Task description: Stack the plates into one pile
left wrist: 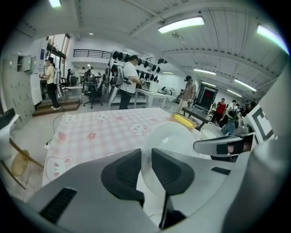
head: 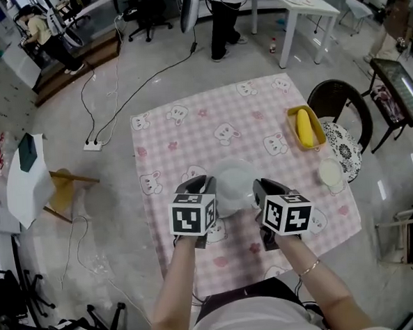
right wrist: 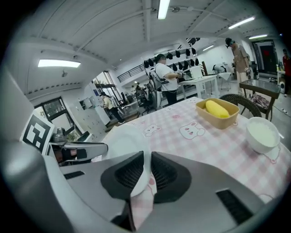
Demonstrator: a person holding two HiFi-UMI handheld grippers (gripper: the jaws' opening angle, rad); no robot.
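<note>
A white plate (head: pixel 232 183) hangs above the pink checked tablecloth (head: pixel 190 130), held by its two opposite rims. My left gripper (head: pixel 210 195) is shut on the plate's left rim; in the left gripper view the rim (left wrist: pixel 146 157) stands on edge between the black pads and the plate (left wrist: pixel 175 134) spreads beyond them. My right gripper (head: pixel 257 196) is shut on the right rim. In the right gripper view the plate (right wrist: pixel 122 141) sits between the pads (right wrist: pixel 132 173), and a fold of pink cloth (right wrist: pixel 143 202) hangs in the jaws with it.
A yellow tray (head: pixel 305 127) with a yellow thing in it lies at the cloth's right edge, and a white bowl (head: pixel 330 172) sits nearer. A black chair (head: pixel 339 107) stands to the right. Cables and a power strip (head: pixel 92 143) lie on the floor at left. A person (head: pixel 225 17) stands beyond.
</note>
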